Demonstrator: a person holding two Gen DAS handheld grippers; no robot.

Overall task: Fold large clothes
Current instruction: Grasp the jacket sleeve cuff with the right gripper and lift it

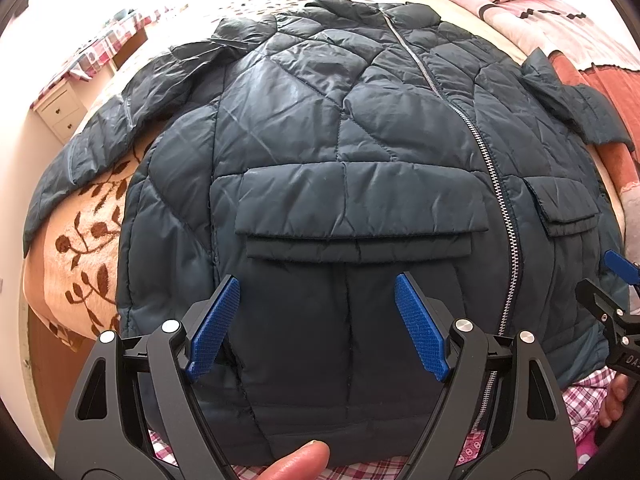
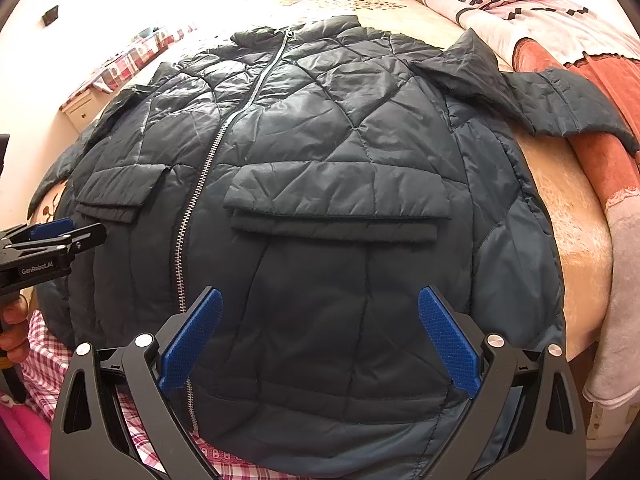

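Hovering both over the hem — my left hand-held gripper [image 1: 316, 320] and right hand-held gripper [image 2: 320, 340] spread, holding nothing. Ahead, the jacket [image 1: 340, 140] lies flat, zipped, on the bed [image 2: 572, 208] — folding unstarted; next I pinch a sleeve [image 2: 560, 100] inward.

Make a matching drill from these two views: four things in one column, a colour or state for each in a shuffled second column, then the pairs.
Column 1:
1. jacket
2. zipper
3. left gripper
4. bedspread

Column 2:
A. open, holding nothing
B. peach with brown leaf print
C. dark teal, quilted, spread front up
D. silver, closed

Pairs: 1-C, 2-D, 3-A, 4-B
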